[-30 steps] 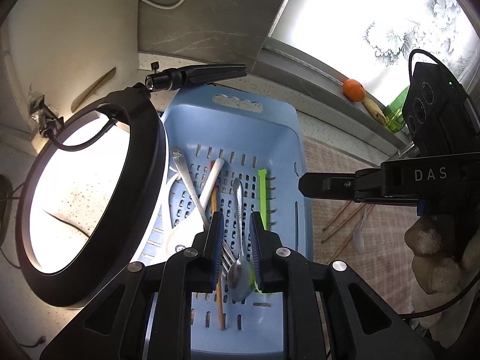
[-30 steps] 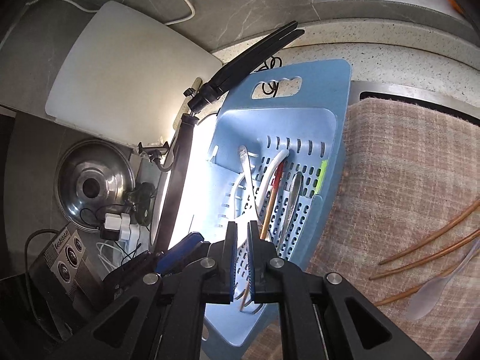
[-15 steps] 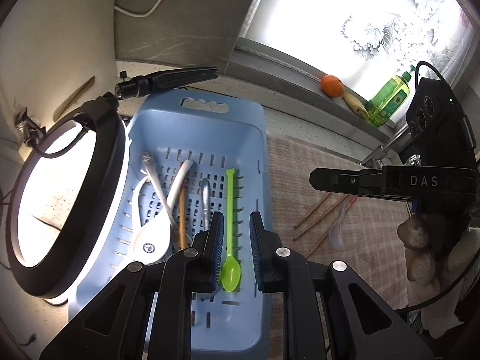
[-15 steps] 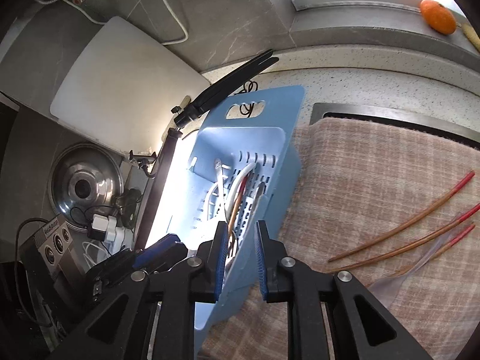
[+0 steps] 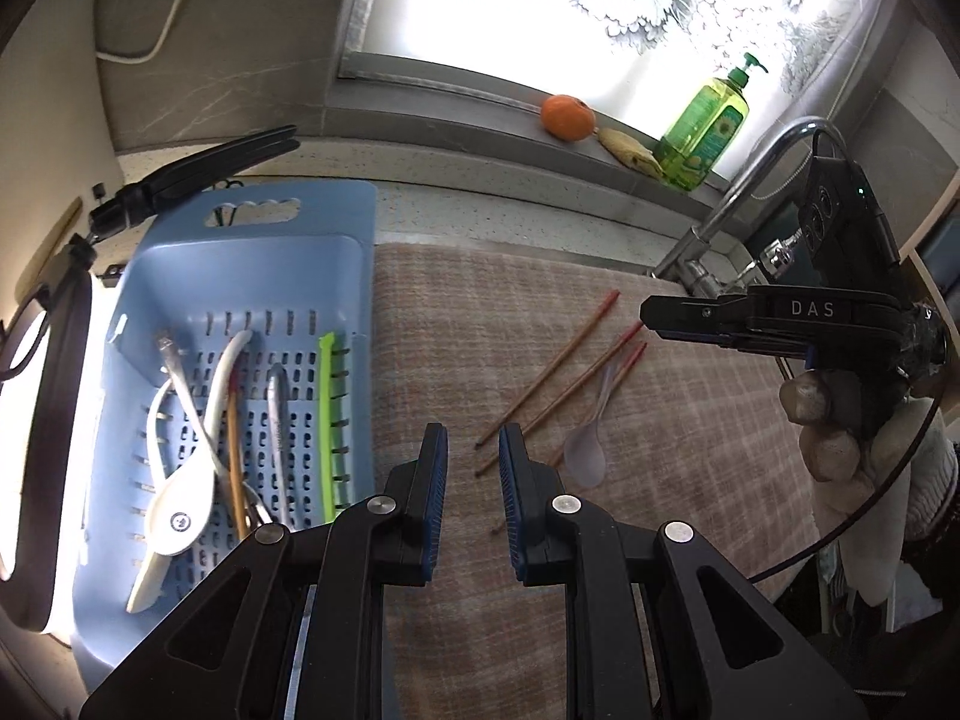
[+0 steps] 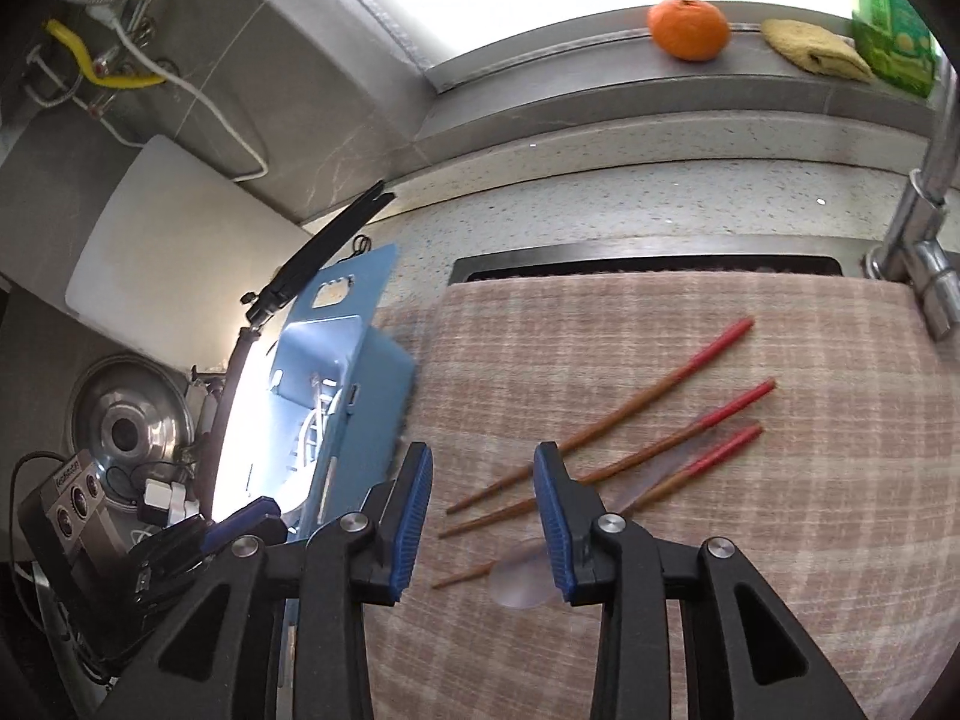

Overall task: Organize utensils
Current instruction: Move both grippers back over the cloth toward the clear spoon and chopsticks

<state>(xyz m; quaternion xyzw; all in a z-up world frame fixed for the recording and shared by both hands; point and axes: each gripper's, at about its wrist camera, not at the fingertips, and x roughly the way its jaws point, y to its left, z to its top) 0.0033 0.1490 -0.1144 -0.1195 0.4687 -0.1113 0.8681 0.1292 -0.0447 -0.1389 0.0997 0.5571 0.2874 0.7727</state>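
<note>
In the left wrist view, the left gripper [image 5: 471,468] was seen at lower centre over a checked cloth [image 5: 690,432], its jaws parted by a narrow gap with nothing between them. A blue basket [image 5: 354,276] was seen at the left of the frame, just beside the cloth's edge, with a white spoon [image 5: 180,516], a green spoon [image 5: 327,414], a metal utensil [image 5: 277,414] and a chopstick [image 5: 235,462] lying in it. Three red-tipped chopsticks [image 5: 555,369] and a clear spoon [image 5: 585,450] were spread on the cloth at mid-frame, apart from the basket. At the right edge the right gripper [image 5: 648,312] was seen side-on, held in a gloved hand [image 5: 822,426]. In the right wrist view, the right gripper [image 6: 483,510] was shown at lower centre with its jaws opening and empty; the near ends of the chopsticks [image 6: 606,420] lay on the cloth below the gap, untouched, and the clear spoon [image 6: 519,585] was partly hidden by the right jaw. An orange [image 6: 688,27] sat on the sill at upper right.
</note>
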